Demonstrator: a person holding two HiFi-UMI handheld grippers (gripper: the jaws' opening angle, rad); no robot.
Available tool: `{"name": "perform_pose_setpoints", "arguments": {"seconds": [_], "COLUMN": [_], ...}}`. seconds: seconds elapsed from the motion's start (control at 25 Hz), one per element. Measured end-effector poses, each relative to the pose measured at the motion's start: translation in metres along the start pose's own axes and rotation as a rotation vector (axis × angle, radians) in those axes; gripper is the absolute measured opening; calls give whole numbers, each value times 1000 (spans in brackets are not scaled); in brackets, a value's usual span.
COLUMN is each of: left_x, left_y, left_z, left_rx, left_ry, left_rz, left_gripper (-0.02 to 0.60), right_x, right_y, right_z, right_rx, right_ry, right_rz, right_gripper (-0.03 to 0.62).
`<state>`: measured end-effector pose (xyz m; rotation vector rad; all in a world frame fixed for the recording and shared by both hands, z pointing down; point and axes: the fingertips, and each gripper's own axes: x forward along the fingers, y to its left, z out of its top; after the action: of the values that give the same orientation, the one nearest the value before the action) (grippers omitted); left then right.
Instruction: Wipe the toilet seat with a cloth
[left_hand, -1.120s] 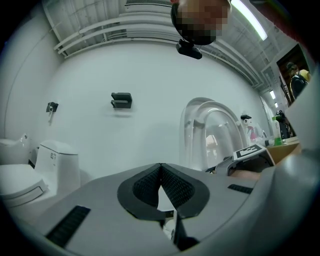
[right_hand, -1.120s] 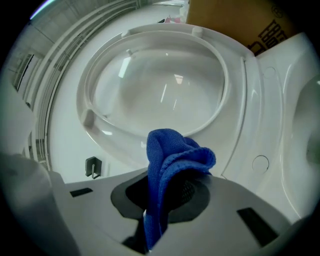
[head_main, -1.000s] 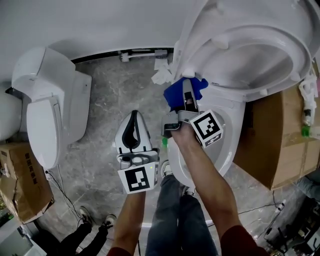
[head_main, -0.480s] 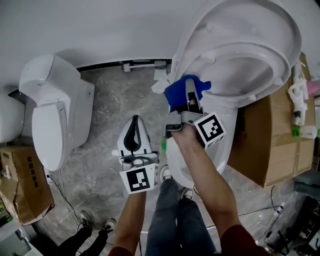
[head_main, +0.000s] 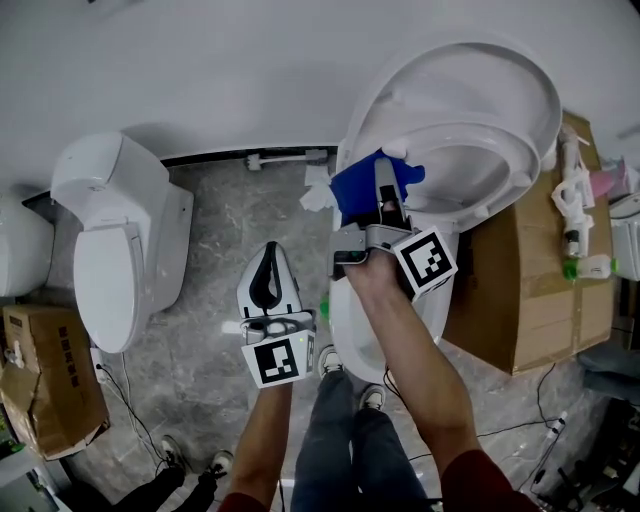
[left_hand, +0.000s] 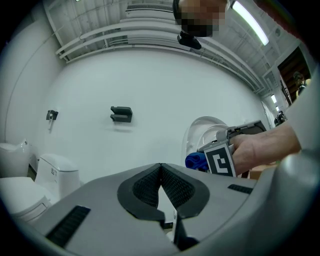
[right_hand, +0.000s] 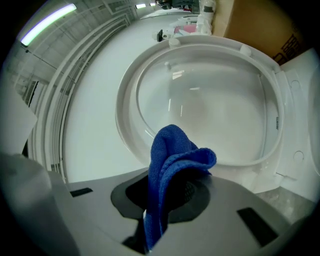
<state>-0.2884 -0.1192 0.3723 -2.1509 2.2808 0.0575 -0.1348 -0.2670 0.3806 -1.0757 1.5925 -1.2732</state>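
Observation:
The white toilet stands at the right of the head view with its seat (head_main: 497, 180) and lid (head_main: 520, 90) raised against the wall. My right gripper (head_main: 383, 187) is shut on a blue cloth (head_main: 362, 185), which it holds at the left edge of the raised seat. In the right gripper view the cloth (right_hand: 170, 160) sticks up from between the jaws, in front of the seat ring (right_hand: 125, 95). My left gripper (head_main: 268, 265) hangs over the floor to the left of the bowl, shut and empty. The left gripper view shows its tips (left_hand: 161, 172) closed together and the cloth (left_hand: 195, 161) off to the right.
A second toilet (head_main: 120, 240) stands at the left. A cardboard box (head_main: 530, 290) beside the bowl carries bottles (head_main: 575, 230); another box (head_main: 40, 390) is at the lower left. Crumpled paper (head_main: 318, 190) lies by the wall pipe (head_main: 285, 157). Another person's shoes (head_main: 190, 465) show below.
The head view has drawn back, so the toilet looks smaller and higher. The right gripper keeps the cloth at the seat's left edge. The left gripper stays shut in place.

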Motion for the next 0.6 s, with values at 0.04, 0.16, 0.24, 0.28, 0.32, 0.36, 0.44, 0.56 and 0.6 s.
{"name": "perform_pose_setpoints", "arguments": {"seconds": [0.04, 0.16, 0.24, 0.28, 0.32, 0.36, 0.44, 0.56, 0.6], "left_x": [1, 2, 2, 2, 2, 2, 3, 4, 5], "left_y": [-1, -5, -7, -7, -7, -7, -10, -17, -20], "left_z": [5, 19, 27, 31, 34, 38, 44, 52, 55], "left_rx": [0, 4, 8, 8, 8, 7, 5, 3, 3], "left_ry": [-4, -14, -19, -23, -27, -30, -35, -39, -41], "left_rz": [-1, -8, -15, -17, -18, -17, -17, -25, -28], "left_gripper": [15, 15, 15, 15, 15, 15, 15, 15, 15], "right_x": [-1, -5, -9, -9, -9, -8, -4, 2, 3], "right_y": [3, 12, 21, 27, 34, 43, 63, 84, 89], "right_z": [1, 1, 1, 2, 3, 4, 9, 18, 21], "right_rx": [8, -1, -24, -42, -68, -105, -205, -388, -457], "right_ry": [3, 16, 25, 29, 36, 43, 62, 85, 93], "right_rz": [-8, -14, -3, 8, 22, 41, 88, 106, 102], "right_gripper": [60, 60, 60, 60, 60, 60, 60, 60, 60]}}
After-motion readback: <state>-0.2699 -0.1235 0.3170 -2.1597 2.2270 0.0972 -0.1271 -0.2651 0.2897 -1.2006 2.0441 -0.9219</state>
